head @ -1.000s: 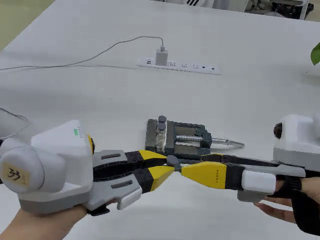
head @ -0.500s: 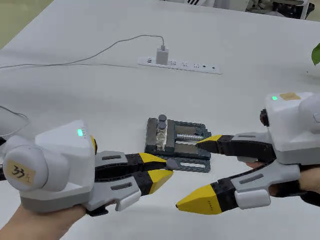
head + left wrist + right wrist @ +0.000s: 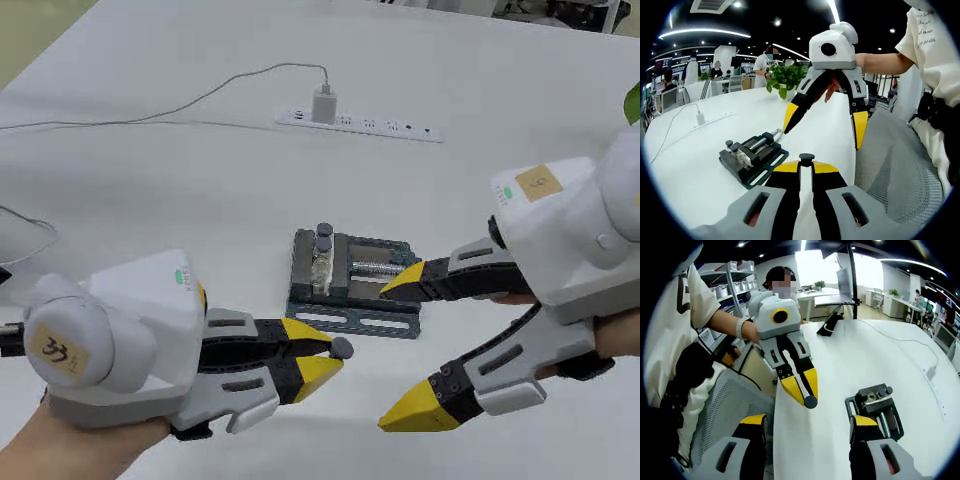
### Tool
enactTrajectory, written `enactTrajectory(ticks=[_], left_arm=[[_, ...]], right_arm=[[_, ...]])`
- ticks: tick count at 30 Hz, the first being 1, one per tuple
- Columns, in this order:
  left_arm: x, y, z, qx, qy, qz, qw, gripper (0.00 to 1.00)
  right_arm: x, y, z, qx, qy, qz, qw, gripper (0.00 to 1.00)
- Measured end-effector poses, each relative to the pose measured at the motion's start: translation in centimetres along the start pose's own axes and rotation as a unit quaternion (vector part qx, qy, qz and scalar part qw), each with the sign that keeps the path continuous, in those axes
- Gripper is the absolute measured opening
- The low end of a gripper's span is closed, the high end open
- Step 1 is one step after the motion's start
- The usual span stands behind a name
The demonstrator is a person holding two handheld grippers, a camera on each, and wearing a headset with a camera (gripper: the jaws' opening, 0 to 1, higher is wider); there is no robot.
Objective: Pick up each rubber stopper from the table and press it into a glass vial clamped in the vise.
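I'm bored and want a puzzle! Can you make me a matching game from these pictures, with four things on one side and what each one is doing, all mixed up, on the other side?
Things:
1. left gripper
2. right gripper
3. vise
4. power strip

What it is doing:
A. has a white charger plugged into it
B. jaws wide open, holding nothing
C. shut on a grey rubber stopper
D. clamps glass vials on the table

Right pairs: 1-C, 2-B, 3-D, 4-A.
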State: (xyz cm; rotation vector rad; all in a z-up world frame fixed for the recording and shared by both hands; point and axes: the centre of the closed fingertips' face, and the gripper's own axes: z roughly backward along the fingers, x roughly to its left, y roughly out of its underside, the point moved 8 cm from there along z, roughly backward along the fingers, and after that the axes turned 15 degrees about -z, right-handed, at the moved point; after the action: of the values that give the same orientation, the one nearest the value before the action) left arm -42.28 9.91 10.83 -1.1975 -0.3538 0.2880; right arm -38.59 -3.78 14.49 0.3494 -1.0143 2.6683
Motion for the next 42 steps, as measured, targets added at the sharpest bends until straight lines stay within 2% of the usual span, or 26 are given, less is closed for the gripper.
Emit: enactTrajectory(ticks=[14,24,34,42], left_arm=[[-0.6,0.2,-0.4,0.009,0.023,-0.008,0.9997,0.04],[-0.9,0.2,-0.6,0.011,0.032,-0.009,0.9994,0.04],[-1.0,0.1,-0.6,0.009,0.037,-0.009,0.9992,0.04],[-1.1,0.1,-0.7,0.01,0.045,-0.001,0.9989,0.04]], right_arm=[[0.9,-0.4,-1.4,0.021,-0.02,0.024,0.9993,0.41],[1.3,-0.4,-1.6,0.037,-0.035,0.036,0.9981,0.26],[1.4,-0.4,-1.7,0.049,-0.043,0.041,0.9971,0.19],[1.3,-0.6,-1.7,0.063,-0.039,0.051,0.996,0.15]])
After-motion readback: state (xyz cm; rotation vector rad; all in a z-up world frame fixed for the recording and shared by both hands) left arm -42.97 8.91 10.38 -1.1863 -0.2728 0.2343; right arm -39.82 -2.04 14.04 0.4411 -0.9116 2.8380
